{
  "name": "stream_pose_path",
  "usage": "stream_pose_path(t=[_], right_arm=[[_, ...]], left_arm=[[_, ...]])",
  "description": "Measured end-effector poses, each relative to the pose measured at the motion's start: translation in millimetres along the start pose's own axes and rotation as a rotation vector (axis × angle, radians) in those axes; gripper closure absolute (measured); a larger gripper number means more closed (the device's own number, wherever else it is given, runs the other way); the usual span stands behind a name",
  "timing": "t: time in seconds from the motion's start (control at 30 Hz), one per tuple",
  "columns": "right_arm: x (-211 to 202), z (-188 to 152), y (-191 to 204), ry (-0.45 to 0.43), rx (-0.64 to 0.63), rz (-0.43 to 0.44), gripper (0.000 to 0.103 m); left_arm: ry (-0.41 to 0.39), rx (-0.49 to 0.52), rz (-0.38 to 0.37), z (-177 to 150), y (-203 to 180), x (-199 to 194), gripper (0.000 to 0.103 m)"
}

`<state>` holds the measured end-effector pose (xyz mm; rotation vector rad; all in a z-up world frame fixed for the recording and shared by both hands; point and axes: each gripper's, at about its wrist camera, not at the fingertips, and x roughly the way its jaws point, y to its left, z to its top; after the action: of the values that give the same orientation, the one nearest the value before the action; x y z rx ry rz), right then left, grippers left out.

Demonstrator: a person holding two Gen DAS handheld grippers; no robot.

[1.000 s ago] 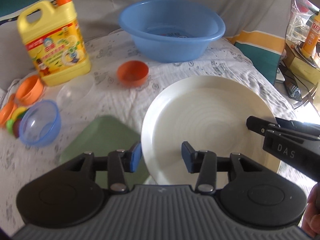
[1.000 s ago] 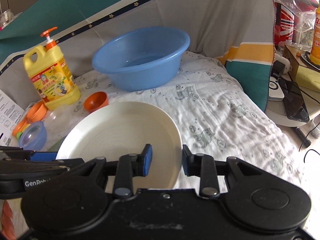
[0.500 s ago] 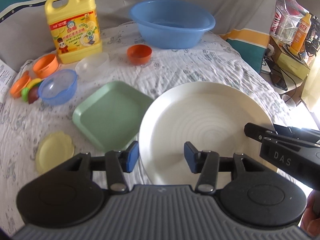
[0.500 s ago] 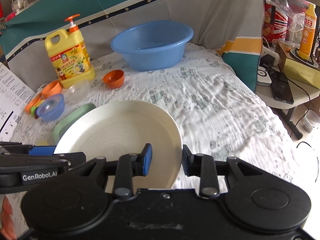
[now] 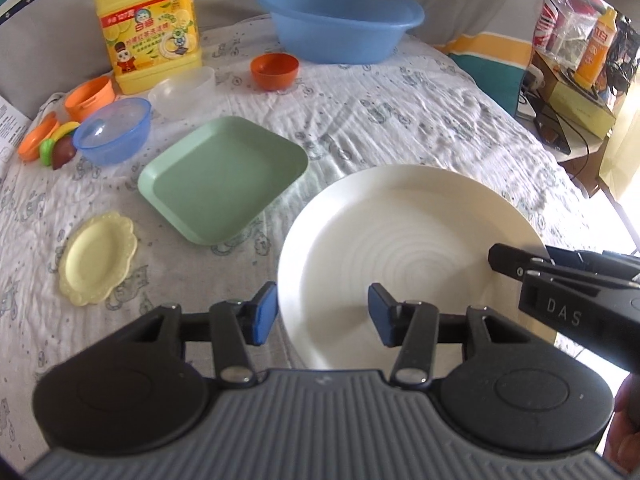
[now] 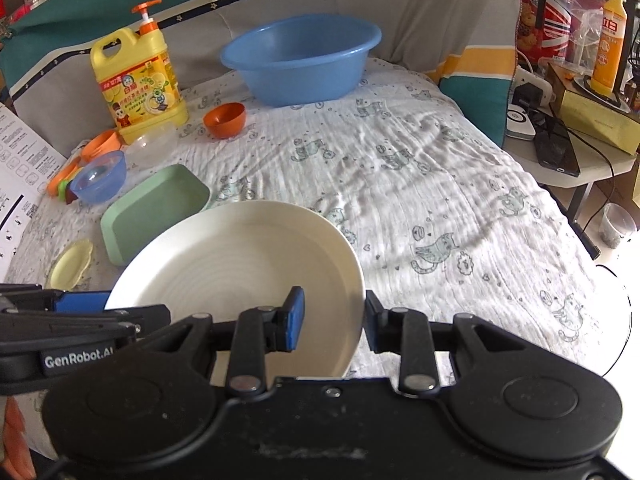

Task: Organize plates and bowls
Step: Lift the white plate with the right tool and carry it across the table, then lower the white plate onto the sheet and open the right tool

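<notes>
A large white round plate (image 5: 404,240) is held up above the cloth-covered table, near its front edge. My right gripper (image 6: 332,322) is shut on the plate's right rim (image 6: 352,300). My left gripper (image 5: 322,312) is open, its jaws straddling the plate's left rim without pressing it. A green square plate (image 5: 224,176) lies on the cloth to the left, also in the right wrist view (image 6: 156,208). A small yellow scalloped dish (image 5: 98,258) lies further left. A blue bowl (image 5: 114,130), a clear bowl (image 5: 180,90) and an orange bowl (image 5: 275,70) sit behind.
A big blue basin (image 5: 340,20) stands at the back, with a yellow detergent jug (image 5: 150,24) to its left. Orange cups and toy pieces (image 5: 52,136) lie at the far left. A side table with a phone and boxes (image 6: 560,136) stands to the right.
Both grippers and the white plate have drawn back and up from the table's middle toward the front edge. The green plate and the yellow dish have come into view.
</notes>
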<state>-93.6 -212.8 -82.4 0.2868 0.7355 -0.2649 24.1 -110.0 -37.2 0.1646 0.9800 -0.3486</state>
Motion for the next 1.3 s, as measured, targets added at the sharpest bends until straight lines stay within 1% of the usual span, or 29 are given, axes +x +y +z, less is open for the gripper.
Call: stream_pose_path(t=[0.53, 0.63, 0.67, 0.7, 0.73, 0.77, 0.8, 0.83, 0.87, 0.9, 0.97, 1.0, 1.3], right_arm=[[29, 1, -12, 0.014, 0.015, -0.009, 0.07], [34, 0, -14, 0.03, 0.021, -0.003, 0.069], [35, -1, -14, 0.034, 0.022, 0.0, 0.068], [36, -1, -14, 0.037, 0.021, 0.006, 0.063], [36, -1, -13, 0.036, 0.019, 0.009, 0.052], [35, -1, -12, 0.031, 0.016, 0.003, 0.048], [34, 0, -11, 0.023, 0.012, -0.013, 0.037], [33, 0, -12, 0.015, 0.01, -0.014, 0.019], [32, 1, -13, 0.006, 0.013, -0.011, 0.013], [29, 2, -13, -0.005, 0.016, -0.009, 0.005], [25, 3, -13, -0.023, 0.01, -0.017, 0.004], [23, 4, -13, -0.028, 0.009, -0.022, 0.0], [6, 10, -10, -0.055, 0.026, -0.028, 0.0]], left_arm=[[0.049, 0.025, 0.0, 2, -10, 31, 0.054], [0.06, 0.026, -0.002, 1, -10, 36, 0.05], [0.06, 0.031, -0.006, 1, -10, 36, 0.044], [0.06, 0.038, -0.006, 1, -11, 36, 0.033], [0.054, 0.046, 0.001, 1, -12, 35, 0.027], [0.043, 0.055, 0.018, 1, -13, 34, 0.02], [0.033, 0.067, 0.036, 1, -13, 33, 0.014], [0.029, 0.075, 0.046, 1, -13, 32, 0.01], [0.025, 0.074, 0.049, 1, -11, 31, 0.005], [0.019, 0.067, 0.048, 1, -9, 29, 0.003], [0.01, 0.055, 0.042, 2, -6, 25, 0.001], [0.006, 0.051, 0.042, 4, -3, 23, 0.0], [-0.035, -0.009, 0.051, 6, 17, 4, 0.0]])
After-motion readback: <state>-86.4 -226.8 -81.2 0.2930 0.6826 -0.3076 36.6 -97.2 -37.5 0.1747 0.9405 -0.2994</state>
